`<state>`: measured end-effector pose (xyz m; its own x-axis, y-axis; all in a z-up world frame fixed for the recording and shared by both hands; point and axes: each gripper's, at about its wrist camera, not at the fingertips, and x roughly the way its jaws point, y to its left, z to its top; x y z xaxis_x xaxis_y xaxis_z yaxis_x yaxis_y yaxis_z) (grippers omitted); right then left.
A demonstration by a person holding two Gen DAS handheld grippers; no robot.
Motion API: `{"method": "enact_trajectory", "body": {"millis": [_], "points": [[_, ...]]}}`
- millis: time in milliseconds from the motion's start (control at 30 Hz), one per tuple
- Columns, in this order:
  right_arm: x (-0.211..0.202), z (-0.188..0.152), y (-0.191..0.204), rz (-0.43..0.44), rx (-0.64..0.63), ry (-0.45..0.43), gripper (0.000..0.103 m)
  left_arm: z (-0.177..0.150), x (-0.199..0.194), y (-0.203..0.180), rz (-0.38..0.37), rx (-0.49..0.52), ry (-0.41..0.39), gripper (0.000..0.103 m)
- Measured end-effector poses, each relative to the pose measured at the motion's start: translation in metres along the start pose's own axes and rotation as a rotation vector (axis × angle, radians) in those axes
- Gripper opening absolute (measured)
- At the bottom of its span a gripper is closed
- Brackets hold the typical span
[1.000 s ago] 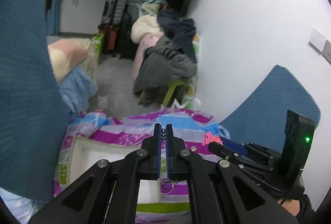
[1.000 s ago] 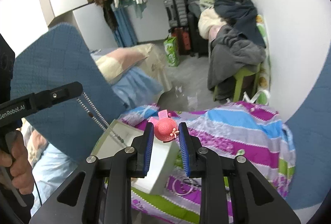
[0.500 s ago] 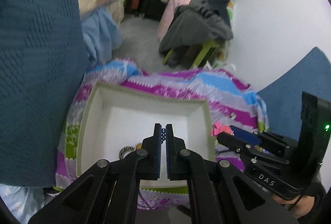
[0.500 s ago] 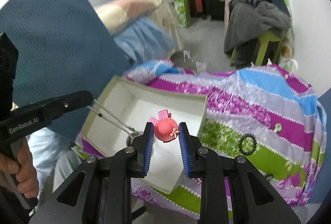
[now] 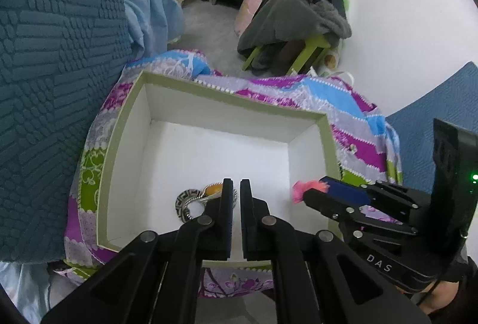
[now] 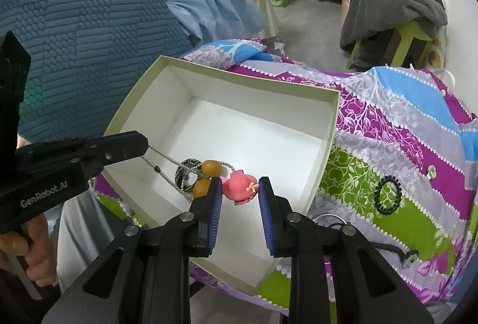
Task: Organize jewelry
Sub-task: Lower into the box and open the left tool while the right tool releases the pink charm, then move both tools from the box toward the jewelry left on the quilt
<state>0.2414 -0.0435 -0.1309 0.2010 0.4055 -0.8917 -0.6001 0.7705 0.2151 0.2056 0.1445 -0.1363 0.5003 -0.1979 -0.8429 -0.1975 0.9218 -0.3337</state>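
While the right claw hangs over the near part of the white box, it is clenched on a pink hat charm, which sits tilted between its blue pads. Just left of that claw's tips, and a touch beyond them, the necklace's dark patterned ring and amber beads lie on the box floor. From there the beaded necklace chain runs up in two taut strands to the left claw, which comes in from the left and pinches them at its tip (its pads stand nearly together, only a slim gap showing in its own view).

From the left claw camera, the ring and one amber bead peek out just left of the tips, and the right claw reaches in from the right.

Right of the right claw, outside the box, a black beaded loop rests on the purple, green and blue patterned cloth. Far ahead of both claws, grey clothing is heaped over a green stool.
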Motion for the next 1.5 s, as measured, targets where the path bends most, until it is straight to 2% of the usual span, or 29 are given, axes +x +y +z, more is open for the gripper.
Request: {"method": "enact_trajectory", "body": {"millis": [133, 200, 567, 600, 633, 700, 733, 1033, 1200, 1500], "points": [[-0.014, 0.005, 0.002, 0.014, -0.011, -0.032, 0.026, 0.005, -0.014, -0.008, 0.008, 0.013, -0.018, 0.004], [-0.026, 0.008, 0.003, 0.024, -0.015, -0.061, 0.033, 0.007, -0.02, -0.011, 0.012, 0.012, -0.029, 0.004], [-0.108, 0.008, 0.005, 0.024, -0.057, -0.246, 0.033, 0.001, -0.066, -0.042, 0.018, -0.005, -0.111, 0.007], [-0.114, 0.005, 0.004, 0.022, -0.055, -0.257, 0.033, 0.0, -0.071, -0.045, 0.021, 0.001, -0.122, 0.015], [-0.118, 0.002, 0.003, 0.023, -0.054, -0.264, 0.033, -0.001, -0.075, -0.05, 0.029, 0.008, -0.136, 0.031], [-0.127, -0.006, 0.0, 0.015, -0.053, -0.283, 0.033, -0.005, -0.085, -0.058, 0.032, 0.021, -0.172, 0.05], [-0.13, -0.009, -0.002, 0.01, -0.053, -0.29, 0.033, -0.007, -0.092, -0.063, 0.034, 0.03, -0.192, 0.051], [-0.154, -0.047, -0.026, -0.026, -0.004, -0.351, 0.033, -0.029, -0.107, -0.087, 0.02, 0.032, -0.239, 0.053], [-0.148, -0.076, -0.041, -0.047, 0.015, -0.367, 0.033, -0.051, -0.102, -0.09, -0.008, 0.028, -0.261, 0.052], [-0.075, -0.128, -0.077, -0.02, 0.049, -0.269, 0.032, -0.1, -0.05, -0.098, -0.043, 0.093, -0.223, 0.048]]}}
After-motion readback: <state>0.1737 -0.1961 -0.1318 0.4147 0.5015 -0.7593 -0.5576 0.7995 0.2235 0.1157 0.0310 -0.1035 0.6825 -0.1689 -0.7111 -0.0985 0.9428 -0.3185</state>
